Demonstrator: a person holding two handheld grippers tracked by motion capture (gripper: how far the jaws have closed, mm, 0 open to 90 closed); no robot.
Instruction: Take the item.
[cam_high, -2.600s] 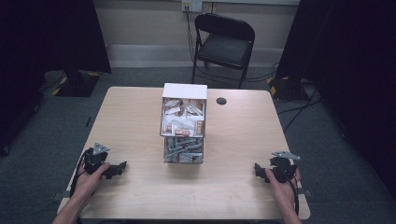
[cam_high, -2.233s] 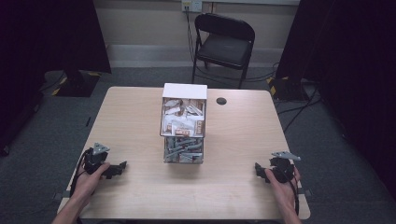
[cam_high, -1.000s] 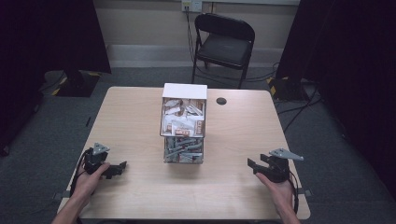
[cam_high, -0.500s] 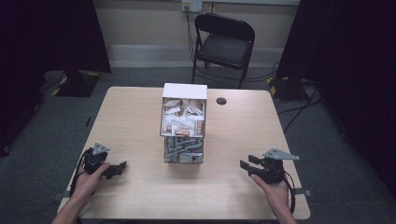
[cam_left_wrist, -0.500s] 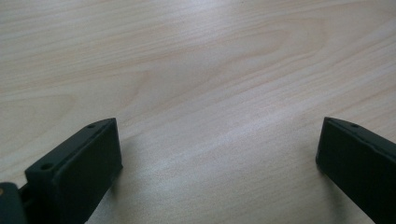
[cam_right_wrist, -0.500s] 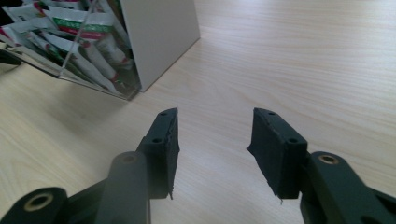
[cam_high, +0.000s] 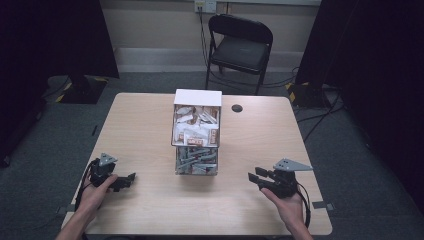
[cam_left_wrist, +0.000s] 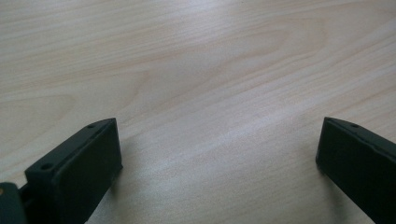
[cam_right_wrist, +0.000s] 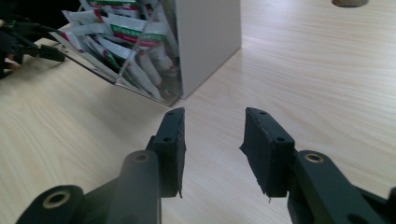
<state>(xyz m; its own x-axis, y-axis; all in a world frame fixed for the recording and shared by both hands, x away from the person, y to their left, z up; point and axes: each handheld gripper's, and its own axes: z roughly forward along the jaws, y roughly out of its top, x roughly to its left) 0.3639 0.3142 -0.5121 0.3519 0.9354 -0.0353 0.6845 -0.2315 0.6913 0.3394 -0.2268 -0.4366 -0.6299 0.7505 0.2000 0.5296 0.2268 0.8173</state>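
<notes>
Writing: packet print too small to read
Box (cam_high: 196, 131): clear front, white walls, two tiers of packets (cam_high: 195, 124)
Left gripper (cam_left_wrist: 219, 154): jaws wide, empty
Right gripper (cam_right_wrist: 212, 140): jaws narrowing, nothing between

right gripper (cam_high: 257, 177) shifted from the table's right edge inward toward the clear packet dispenser (cam_high: 197, 134), lifted slightly off the wooden table (cam_high: 150, 125), jaws just been closing to a narrower gap, nothing between them
</notes>
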